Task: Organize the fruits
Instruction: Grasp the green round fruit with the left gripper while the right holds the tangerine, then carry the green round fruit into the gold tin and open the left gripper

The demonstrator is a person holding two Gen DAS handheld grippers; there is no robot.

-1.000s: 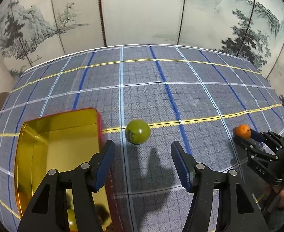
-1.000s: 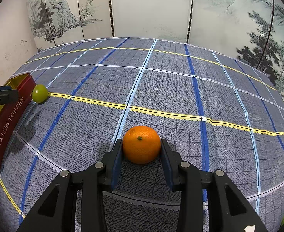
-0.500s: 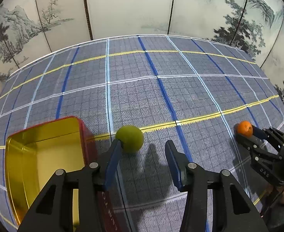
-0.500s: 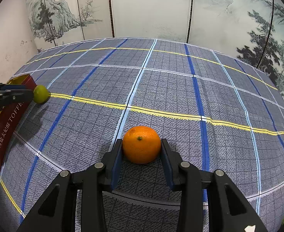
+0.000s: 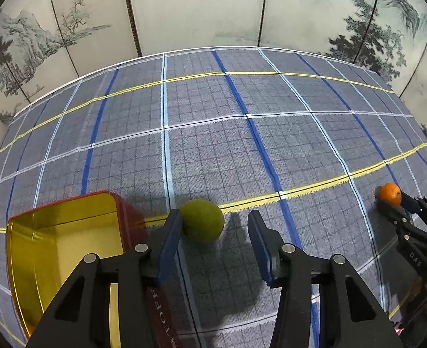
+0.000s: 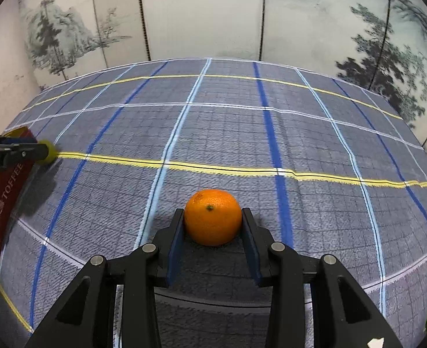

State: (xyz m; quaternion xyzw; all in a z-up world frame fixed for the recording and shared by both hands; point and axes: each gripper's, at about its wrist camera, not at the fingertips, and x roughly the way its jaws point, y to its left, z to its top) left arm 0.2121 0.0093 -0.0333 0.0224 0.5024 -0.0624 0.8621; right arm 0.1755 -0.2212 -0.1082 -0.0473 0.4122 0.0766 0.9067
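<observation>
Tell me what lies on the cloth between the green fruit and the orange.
Nothing: in the left wrist view only bare plaid cloth lies between the green fruit and the orange.

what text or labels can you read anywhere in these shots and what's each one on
"TOFFEE": side of the red tin, with small characters beside it too blurred to read.
"TOFF": the same word, cut off, on the tin's side in the left wrist view.
"Robot.AI": left gripper body, right wrist view.
"DAS": right gripper linkage, left wrist view.

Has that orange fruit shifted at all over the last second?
No. The orange sits just below the same yellow line on the tablecloth as before, clamped by the right gripper.
</observation>
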